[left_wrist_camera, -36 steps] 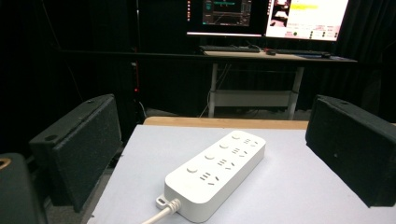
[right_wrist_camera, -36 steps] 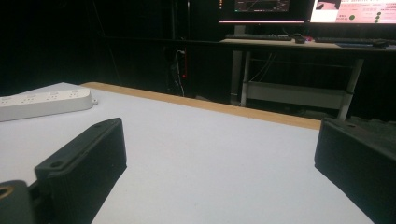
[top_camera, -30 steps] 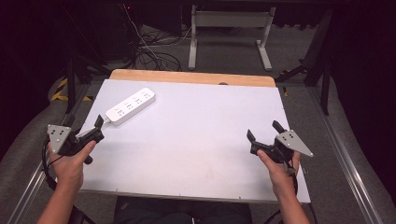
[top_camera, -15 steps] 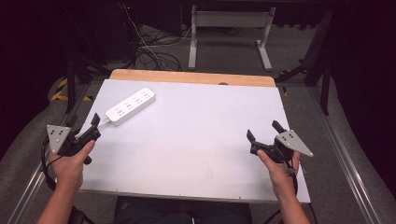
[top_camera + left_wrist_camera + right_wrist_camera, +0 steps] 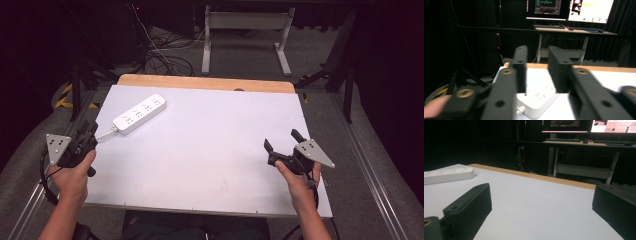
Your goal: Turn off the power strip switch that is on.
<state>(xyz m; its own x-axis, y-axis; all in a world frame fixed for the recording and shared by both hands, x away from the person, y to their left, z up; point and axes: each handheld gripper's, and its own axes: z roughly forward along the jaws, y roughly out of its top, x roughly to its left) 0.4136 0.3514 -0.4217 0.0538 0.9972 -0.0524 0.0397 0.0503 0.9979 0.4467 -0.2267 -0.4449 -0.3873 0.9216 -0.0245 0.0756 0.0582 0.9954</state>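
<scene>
One white power strip (image 5: 139, 114) lies on the white table (image 5: 210, 150), in its far left part, long axis running diagonally from near-left to far-right, its cord end toward me. My left gripper (image 5: 89, 134) hovers just beside that cord end, jaws narrowed to a slim gap and empty, pointing along the strip. My right gripper (image 5: 281, 145) sits well apart from the strip, across the table near the right edge, jaws spread wide and empty. I judge the left hand the nearer one for any reach.
</scene>
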